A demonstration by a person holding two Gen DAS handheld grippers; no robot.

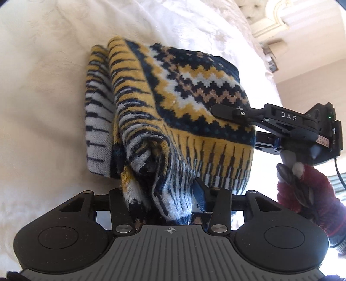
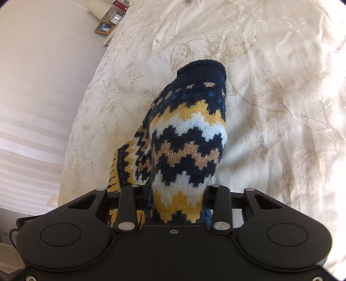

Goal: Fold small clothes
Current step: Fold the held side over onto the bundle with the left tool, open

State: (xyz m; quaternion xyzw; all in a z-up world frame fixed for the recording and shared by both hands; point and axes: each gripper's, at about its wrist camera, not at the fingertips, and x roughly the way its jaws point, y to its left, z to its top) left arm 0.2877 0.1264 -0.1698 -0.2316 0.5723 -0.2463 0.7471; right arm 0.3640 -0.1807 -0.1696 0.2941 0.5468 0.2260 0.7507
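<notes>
- Left wrist view: knit sweater (image 1: 173, 103), navy/yellow/white zigzag pattern, folded in a bundle at centre frame on the cream bedspread (image 1: 43, 86).
- Striped hem part of sweater bunched down into the left gripper (image 1: 164, 201) at lower centre; fingers clamped on that fabric, blue pad (image 1: 200, 194) visible pressing against the knit.
- Right gripper (image 1: 225, 112) at mid right of frame, marked "DAS"; one black finger lying on top of the sweater's zigzag band, second finger hidden under the edge, so closed on the sweater edge.
- Gloved hand (image 1: 302, 190), red knit cuff, holding the right gripper's handle at lower right.
- Headboard or wall trim (image 1: 276, 19) at upper right, blurred.
- Right wrist view: sweater (image 2: 186, 138) running from lower centre up to mid frame, navy collar-like edge at its far end, lying on embroidered bedspread (image 2: 270, 75).
- Right gripper (image 2: 177, 207) at lower centre, fingers clamped on the yellow/white zigzag part; fingertips covered by fabric.
- Small framed picture (image 2: 104, 28) and clock at upper left beside the bed.
</notes>
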